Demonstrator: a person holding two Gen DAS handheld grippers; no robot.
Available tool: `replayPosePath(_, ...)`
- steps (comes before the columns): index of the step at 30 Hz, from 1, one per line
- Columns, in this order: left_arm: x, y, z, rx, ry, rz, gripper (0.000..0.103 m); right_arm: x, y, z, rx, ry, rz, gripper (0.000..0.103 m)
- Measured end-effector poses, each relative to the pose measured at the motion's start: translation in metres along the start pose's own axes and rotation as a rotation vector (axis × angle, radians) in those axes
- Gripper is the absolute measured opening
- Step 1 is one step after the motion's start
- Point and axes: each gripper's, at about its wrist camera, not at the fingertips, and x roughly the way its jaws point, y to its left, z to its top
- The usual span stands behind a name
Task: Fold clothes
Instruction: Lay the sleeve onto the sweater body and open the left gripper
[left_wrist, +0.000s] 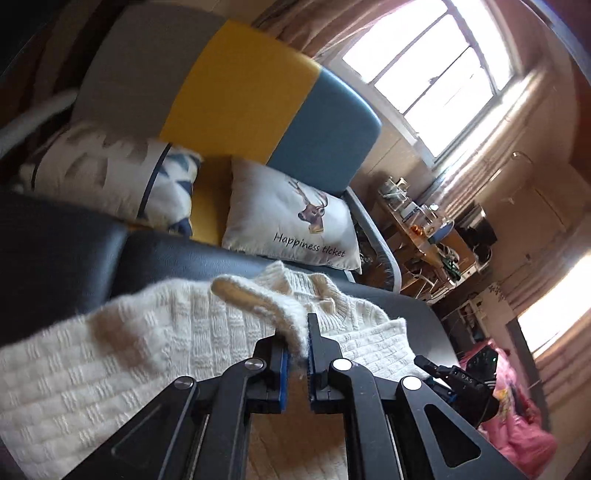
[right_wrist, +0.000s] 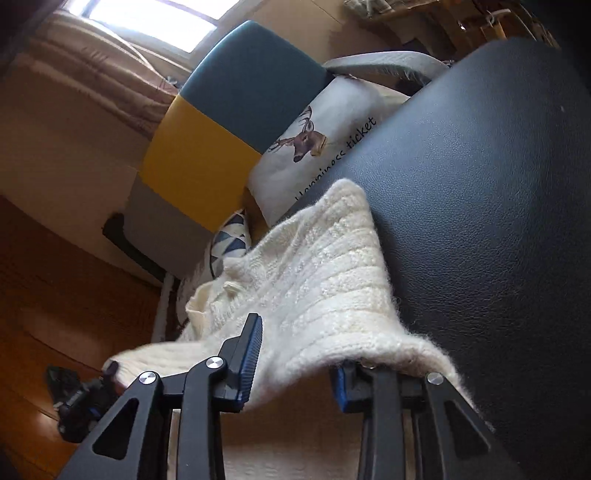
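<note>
Your left gripper (left_wrist: 297, 341) has its jaws nearly closed, pinching a fluffy ribbed edge of the cream sweater (left_wrist: 155, 339); only a narrow gap shows between the blue pads (left_wrist: 283, 373), and it is filled with knit. The sweater lies spread over the black leather seat (left_wrist: 66, 251), its collar bunched up just past your left fingertips and its near part hanging off the seat's front edge toward you.

Your right gripper (right_wrist: 295, 354) has its jaws wide apart, with the sweater's hem (right_wrist: 369, 350) draped across the gap. The knit rests over the right finger and against the left pad (right_wrist: 249, 354), but nothing is clamped.

On the right side of the right wrist view, the seat is bare leather (right_wrist: 480, 221) beyond the sweater's edge, giving you open surface there. Behind the sweater, the deer pillow (left_wrist: 291, 218) and a patterned pillow (left_wrist: 122, 177) lean against the grey, yellow and blue backrest (left_wrist: 240, 92), closing off the far edge. In the left wrist view, your right gripper (left_wrist: 454, 380) shows just beyond the sweater's right edge, with pink fabric (left_wrist: 517, 417) below it.
</note>
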Motion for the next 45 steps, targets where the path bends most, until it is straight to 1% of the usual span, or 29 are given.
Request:
replayPosePath(2, 0.018, 0.006, -0.014, 0.023, 0.077, 0.066, 0.008, 0.01, -0.009, -0.009, 0.014, 0.047, -0.027, 0.033)
replayPosePath(3, 0.033, 0.016, -0.023, 0.02, 0.134, 0.134, 0.008, 0.01, -0.014, -0.012, 0.031, 0.036, -0.008, 0.031)
replayPosePath(5, 0.052, 0.04, -0.041, -0.011, 0.221, 0.206, 0.008, 0.009, -0.019, -0.012, 0.062, 0.025, 0.018, 0.031)
replayPosePath(6, 0.054, 0.049, -0.046, -0.038, 0.227, 0.208, 0.008, 0.008, -0.021, -0.012, 0.068, 0.025, 0.018, 0.031)
replayPosePath(8, 0.048, 0.063, -0.05, -0.107, 0.204, 0.16, 0.009, 0.005, -0.023, -0.009, 0.078, 0.011, 0.013, 0.03)
replayPosePath(10, 0.044, 0.069, -0.051, -0.142, 0.2, 0.153, 0.01, -0.005, -0.034, -0.005, 0.147, -0.046, 0.069, 0.031)
replayPosePath(11, 0.042, 0.071, -0.051, -0.151, 0.2, 0.153, 0.01, -0.007, -0.041, -0.003, 0.201, -0.055, 0.121, 0.031)
replayPosePath(12, 0.042, 0.069, -0.053, -0.132, 0.204, 0.161, 0.009, -0.008, -0.049, -0.003, 0.243, -0.061, 0.138, 0.03)
replayPosePath(14, 0.041, 0.066, -0.055, -0.101, 0.212, 0.175, 0.01, -0.01, -0.06, -0.004, 0.286, -0.077, 0.148, 0.029)
replayPosePath(17, 0.035, 0.067, -0.054, -0.164, 0.229, 0.144, 0.01, -0.015, -0.067, -0.004, 0.338, -0.081, 0.183, 0.03)
replayPosePath(18, 0.033, 0.072, -0.055, -0.202, 0.231, 0.125, 0.011, -0.017, -0.069, -0.005, 0.355, -0.082, 0.194, 0.032)
replayPosePath(20, 0.03, 0.083, -0.055, -0.28, 0.235, 0.084, 0.012, -0.02, -0.071, -0.004, 0.371, -0.044, 0.203, 0.032)
replayPosePath(21, 0.028, 0.088, -0.055, -0.32, 0.234, 0.058, 0.013, -0.026, -0.072, -0.004, 0.367, -0.032, 0.191, 0.035)
replayPosePath(22, 0.026, 0.091, -0.054, -0.348, 0.229, 0.034, 0.018, -0.033, -0.074, -0.005, 0.362, -0.021, 0.177, 0.038)
replayPosePath(23, 0.023, 0.092, -0.052, -0.352, 0.222, 0.024, 0.022, -0.04, -0.075, -0.005, 0.356, -0.009, 0.163, 0.04)
replayPosePath(25, 0.018, 0.094, -0.049, -0.36, 0.207, 0.006, 0.025, -0.057, -0.076, -0.005, 0.303, 0.009, 0.104, 0.04)
replayPosePath(26, 0.016, 0.095, -0.047, -0.364, 0.2, -0.004, 0.029, -0.065, -0.074, -0.003, 0.261, 0.015, 0.068, 0.04)
replayPosePath(27, 0.013, 0.096, -0.045, -0.368, 0.193, -0.013, 0.03, -0.071, -0.069, 0.0, 0.21, 0.021, 0.036, 0.04)
replayPosePath(30, 0.006, 0.099, -0.041, -0.377, 0.173, -0.039, 0.031, -0.073, -0.04, 0.012, 0.03, 0.035, -0.046, 0.04)
replayPosePath(32, 0.001, 0.097, -0.042, -0.348, 0.171, -0.04, 0.031, -0.063, -0.017, 0.021, -0.087, 0.038, -0.096, 0.041)
replayPosePath(34, -0.005, 0.098, -0.044, -0.329, 0.166, -0.035, 0.034, -0.043, 0.0, 0.034, -0.142, 0.048, -0.13, 0.041)
replayPosePath(36, -0.01, 0.103, -0.045, -0.331, 0.162, -0.022, 0.036, -0.019, 0.004, 0.05, -0.122, 0.067, -0.15, 0.041)
replayPosePath(38, -0.012, 0.108, -0.043, -0.335, 0.158, -0.003, 0.039, 0.006, 0.004, 0.066, -0.092, 0.084, -0.191, 0.043)
replayPosePath(40, -0.013, 0.108, -0.036, -0.316, 0.148, 0.003, 0.041, 0.024, -0.001, 0.076, -0.081, 0.107, -0.244, 0.043)
replayPosePath(41, -0.012, 0.106, -0.031, -0.303, 0.143, 0.003, 0.043, 0.032, -0.003, 0.08, -0.077, 0.119, -0.272, 0.043)
replayPosePath(44, 0.001, 0.096, -0.02, -0.241, 0.161, 0.005, 0.051, 0.046, -0.004, 0.083, -0.108, 0.154, -0.298, 0.043)
replayPosePath(45, 0.008, 0.093, -0.017, -0.22, 0.177, 0.013, 0.051, 0.047, -0.003, 0.083, -0.14, 0.154, -0.302, 0.043)
